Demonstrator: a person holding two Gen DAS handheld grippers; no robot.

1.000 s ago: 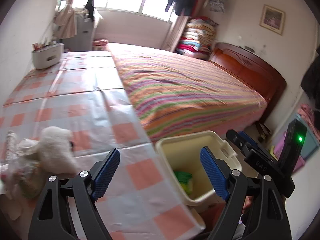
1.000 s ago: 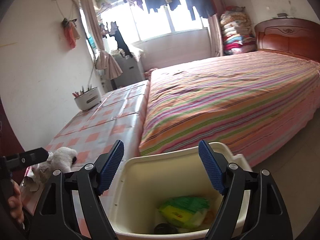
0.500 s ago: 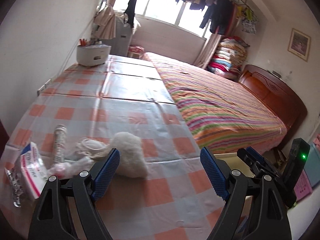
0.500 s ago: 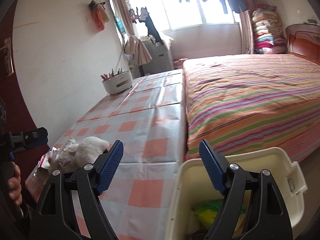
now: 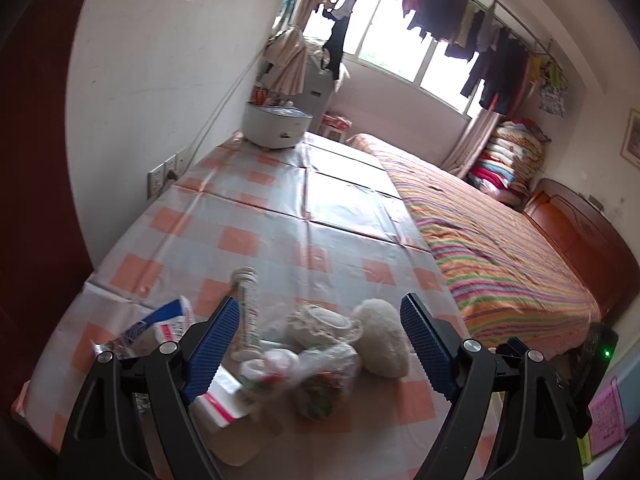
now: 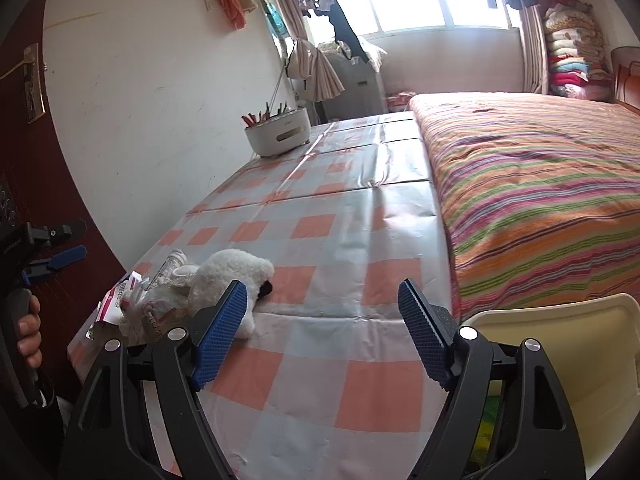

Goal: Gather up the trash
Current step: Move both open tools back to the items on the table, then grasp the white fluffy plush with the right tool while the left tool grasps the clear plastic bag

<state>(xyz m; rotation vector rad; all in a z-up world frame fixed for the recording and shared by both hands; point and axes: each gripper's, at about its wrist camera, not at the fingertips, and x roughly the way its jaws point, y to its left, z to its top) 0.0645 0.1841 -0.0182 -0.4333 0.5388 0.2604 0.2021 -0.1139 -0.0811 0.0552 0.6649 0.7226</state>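
Note:
A heap of trash lies at the near left corner of the checked tablecloth (image 5: pixel 280 208): a clear plastic bag (image 5: pixel 316 372), a white tube (image 5: pixel 246 312), a blue-and-white packet (image 5: pixel 160 326), a pink-edged box (image 5: pixel 222 394) and a white plush toy (image 5: pixel 380 336). My left gripper (image 5: pixel 320 344) hangs open just above and in front of the heap, nothing between its pads. My right gripper (image 6: pixel 322 332) is open over bare cloth, the plush toy (image 6: pixel 232 276) just left of its left finger. The cream bin (image 6: pixel 580 364) stands at the table's right edge with green wrappers inside.
A white pot of pens (image 6: pixel 278 134) stands far back on the table by the wall. A striped bed (image 6: pixel 540 184) adjoins the table's right side. A hand (image 6: pixel 28 332) holds the left gripper's handle at the left edge of the right wrist view.
Both views have swung left, away from the bin and toward the trash heap. The heap now sits between the left gripper's fingers in view; the bin has slid to the right edge.

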